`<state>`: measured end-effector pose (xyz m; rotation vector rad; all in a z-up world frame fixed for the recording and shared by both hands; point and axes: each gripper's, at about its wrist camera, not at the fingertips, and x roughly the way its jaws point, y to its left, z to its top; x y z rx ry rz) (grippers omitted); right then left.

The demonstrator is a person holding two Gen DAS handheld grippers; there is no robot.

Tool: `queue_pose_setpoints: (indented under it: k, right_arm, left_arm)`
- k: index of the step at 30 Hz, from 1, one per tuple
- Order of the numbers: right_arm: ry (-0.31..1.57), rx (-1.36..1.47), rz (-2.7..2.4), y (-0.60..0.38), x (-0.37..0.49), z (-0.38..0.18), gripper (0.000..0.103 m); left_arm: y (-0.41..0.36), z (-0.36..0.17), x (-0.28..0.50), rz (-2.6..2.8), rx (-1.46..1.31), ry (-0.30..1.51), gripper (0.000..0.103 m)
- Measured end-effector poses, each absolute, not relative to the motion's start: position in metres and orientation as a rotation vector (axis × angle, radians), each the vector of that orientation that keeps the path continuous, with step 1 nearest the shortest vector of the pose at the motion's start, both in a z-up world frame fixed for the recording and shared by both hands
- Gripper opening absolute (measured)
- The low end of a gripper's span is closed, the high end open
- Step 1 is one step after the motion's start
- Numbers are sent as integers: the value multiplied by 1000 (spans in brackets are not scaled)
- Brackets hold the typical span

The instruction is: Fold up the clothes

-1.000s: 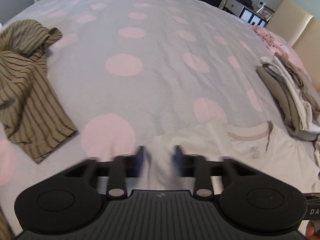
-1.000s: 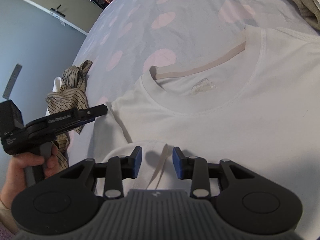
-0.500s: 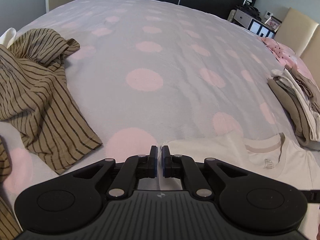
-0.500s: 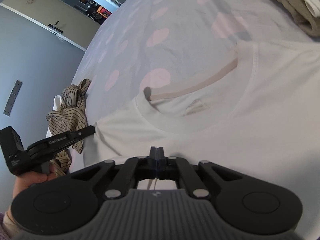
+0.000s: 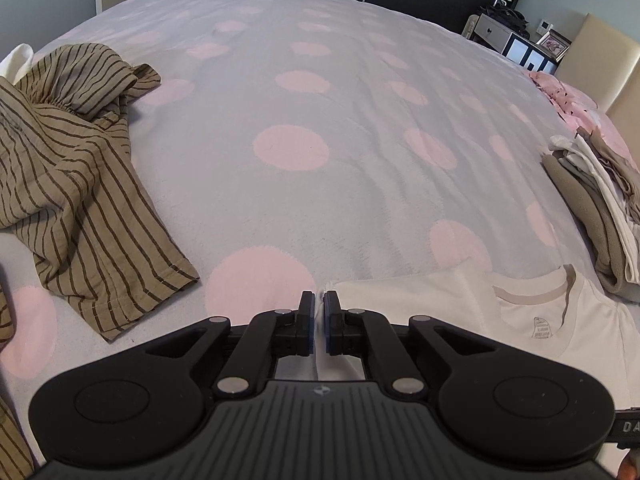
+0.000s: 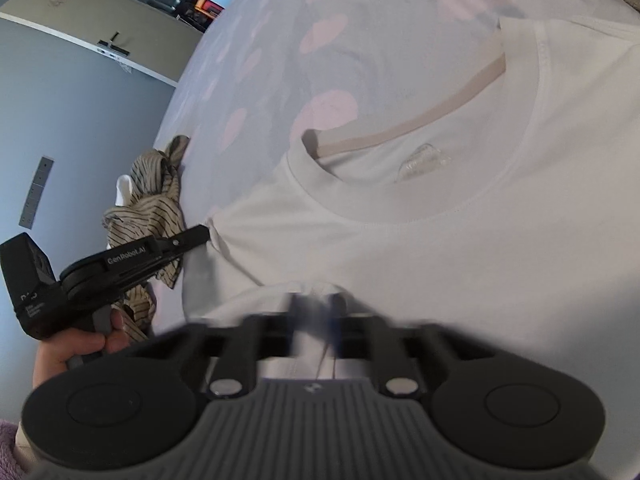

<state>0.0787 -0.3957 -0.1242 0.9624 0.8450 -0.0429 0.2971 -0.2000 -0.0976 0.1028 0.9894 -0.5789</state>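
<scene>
Jaws of left gripper point(image 5: 319, 312) pinched shut on sleeve edge of white cotton T-shirt point(image 5: 568, 336), flat on grey bed cover with pink dots point(image 5: 320, 100). Right gripper point(image 6: 316, 316) blurred; open or closed, cannot tell. Beside: crumpled olive striped garment point(image 5: 72, 184); opposite, folded beige-and-white clothes stack point(image 5: 592, 204).

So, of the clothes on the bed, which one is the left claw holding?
The white T-shirt: the left claw pinches its sleeve edge. The striped shirt lies loose to the left, and the folded pile sits far right.
</scene>
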Motion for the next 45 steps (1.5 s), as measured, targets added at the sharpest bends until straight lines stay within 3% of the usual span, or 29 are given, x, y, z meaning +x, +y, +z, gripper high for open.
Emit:
queue_pose_setpoints:
  k: [6,11,13,20,27,31,38,40,45]
  right_arm:
    - [787,849,-113,-400,62,-96,3]
    - [839,822,-103,-397,62,-105,4]
    - [845,808,-112,-395,62,-108,13]
    - [852,792,-156,-402,53,-105,18]
    - [883,784,-148,-396,42,-96,28]
    - [898,769,-172,-397,26,-89,34]
    - [880,765,-206,-409,-17,-69,40]
    - [883,755,-212,-410,-30,-65,43]
    - [917,728,-247,-413,-66,-65,45]
  left_arm:
    - [-200,-96,297,-572,125,976,3]
    - [-200,-97,297,-550,138,959,4]
    - [-195,-93,298,-524,140,932,4]
    - [-169,-75,295,-564,160,920,5]
    - [-165,-61,241,-678,291,876,6]
    - [-160,-53,193,-756,408,822,16]
    - [-144,-62,107,-820,574,732,19]
    - [-143,-69,86,-849,612,723,24]
    - [-148,-85,72,-823,742,664,28]
